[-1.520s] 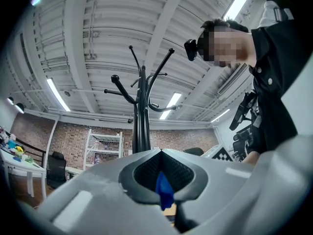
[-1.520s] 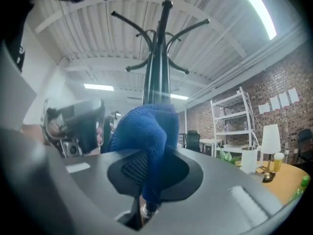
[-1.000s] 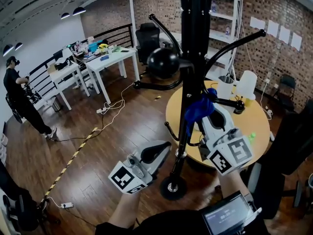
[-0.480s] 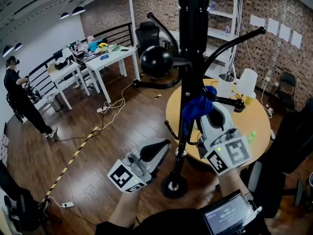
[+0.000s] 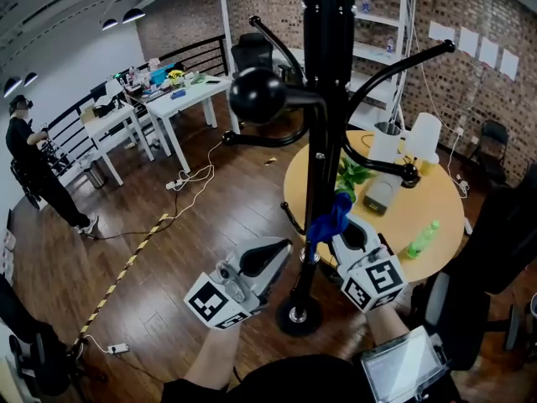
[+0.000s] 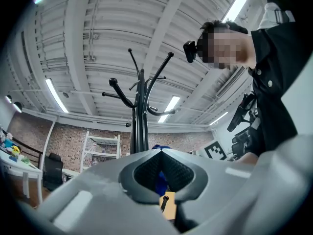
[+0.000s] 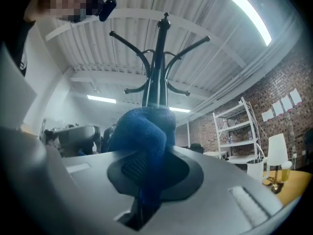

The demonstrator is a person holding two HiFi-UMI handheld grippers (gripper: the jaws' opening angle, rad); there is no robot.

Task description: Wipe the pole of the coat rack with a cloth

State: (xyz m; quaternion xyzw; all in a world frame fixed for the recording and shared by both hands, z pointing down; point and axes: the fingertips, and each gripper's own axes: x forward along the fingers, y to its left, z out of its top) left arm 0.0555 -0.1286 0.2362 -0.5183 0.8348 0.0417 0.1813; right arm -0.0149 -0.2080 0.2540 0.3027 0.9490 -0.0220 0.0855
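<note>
Left hand-held gripper (image 5: pixel 270 257): jaws clenched on nothing, near the coat rack's lower pole and seemingly not touching it.
Right hand-held gripper (image 5: pixel 346 230): grasping the blue cloth (image 5: pixel 330 217).
Cloth: pressed against the black pole (image 5: pixel 319 141), low down, above the base (image 5: pixel 297 316).
Risk: nothing steadies the rack, so a hard sideways wipe could rock it. The small lower hook (image 5: pixel 289 221) beside the cloth could snag it from the jaws.

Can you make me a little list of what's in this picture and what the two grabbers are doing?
Cloth: fuzzy blue cloth, against the pole, low down
Pole: black metal coat rack pole, upright
Right gripper: fingers shut on the cloth
Left gripper: fingers shut, holding nothing, beside the pole
Behind: round wooden table
</note>
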